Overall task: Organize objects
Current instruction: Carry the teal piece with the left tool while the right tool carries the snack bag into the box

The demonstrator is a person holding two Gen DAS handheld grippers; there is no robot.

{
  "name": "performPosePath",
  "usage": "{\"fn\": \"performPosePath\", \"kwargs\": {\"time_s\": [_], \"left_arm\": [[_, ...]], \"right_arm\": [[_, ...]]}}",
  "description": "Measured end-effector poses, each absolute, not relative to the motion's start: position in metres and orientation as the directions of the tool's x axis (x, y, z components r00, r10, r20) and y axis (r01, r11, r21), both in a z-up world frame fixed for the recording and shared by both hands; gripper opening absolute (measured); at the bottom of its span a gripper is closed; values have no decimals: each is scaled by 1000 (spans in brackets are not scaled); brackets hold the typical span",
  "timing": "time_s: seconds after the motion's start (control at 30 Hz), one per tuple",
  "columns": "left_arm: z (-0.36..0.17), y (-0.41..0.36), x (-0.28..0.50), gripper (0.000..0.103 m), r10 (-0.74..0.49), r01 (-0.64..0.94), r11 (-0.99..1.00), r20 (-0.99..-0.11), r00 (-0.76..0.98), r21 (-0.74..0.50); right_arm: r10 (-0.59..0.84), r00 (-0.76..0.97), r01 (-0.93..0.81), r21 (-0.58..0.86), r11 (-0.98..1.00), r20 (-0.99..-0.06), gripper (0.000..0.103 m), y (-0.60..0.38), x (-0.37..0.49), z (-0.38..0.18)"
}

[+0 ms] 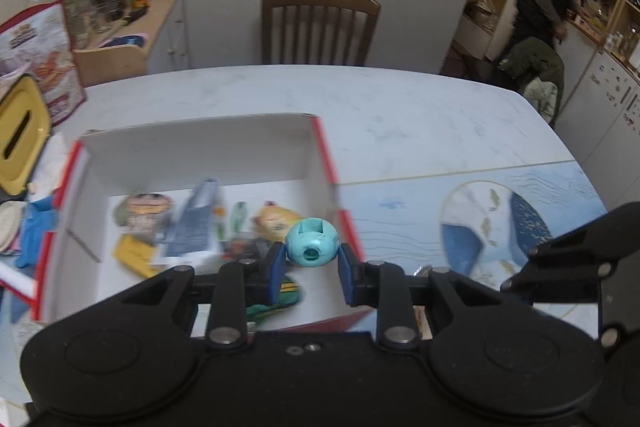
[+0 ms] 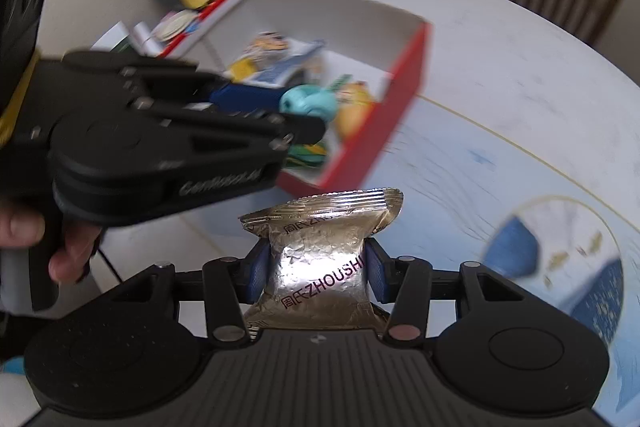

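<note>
Both grippers are holding items beside the red-and-white box.

The left gripper (image 1: 312, 267) is clamping a small teal ball (image 1: 312, 242) between its blue pads, jaws narrowly apart, over the lower right corner of the open box (image 1: 320, 147). The right gripper (image 2: 316, 267) is pinching a silver foil packet (image 2: 320, 259) at its waist, jaws partly apart, at lower centre above the blue patterned mat (image 2: 480, 163). The box is lying mid-frame, packets crowding its floor. The marble table (image 1: 420, 107) is lying bare toward the chair (image 1: 318, 27); a yellow-lidded container (image 1: 20, 135) is standing at the left edge.
</note>
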State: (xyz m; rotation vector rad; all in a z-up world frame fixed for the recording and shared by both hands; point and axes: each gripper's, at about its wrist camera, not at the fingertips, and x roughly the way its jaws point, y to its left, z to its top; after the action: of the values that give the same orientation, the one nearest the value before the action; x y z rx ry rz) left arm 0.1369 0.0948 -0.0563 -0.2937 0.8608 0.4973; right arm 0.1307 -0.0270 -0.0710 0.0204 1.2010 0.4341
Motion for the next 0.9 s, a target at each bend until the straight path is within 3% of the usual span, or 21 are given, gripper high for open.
{"fn": "performPosePath", "kwargs": {"time_s": [0.4, 0.9], "left_arm": [[-49, 160, 92, 26, 345, -590, 806, -781, 520, -37], [-70, 214, 75, 27, 341, -613, 790, -823, 454, -11]], "right_arm": [[337, 277, -395, 213, 894, -900, 49, 53, 158, -53], [269, 329, -336, 154, 929, -905, 48, 74, 224, -56]]}}
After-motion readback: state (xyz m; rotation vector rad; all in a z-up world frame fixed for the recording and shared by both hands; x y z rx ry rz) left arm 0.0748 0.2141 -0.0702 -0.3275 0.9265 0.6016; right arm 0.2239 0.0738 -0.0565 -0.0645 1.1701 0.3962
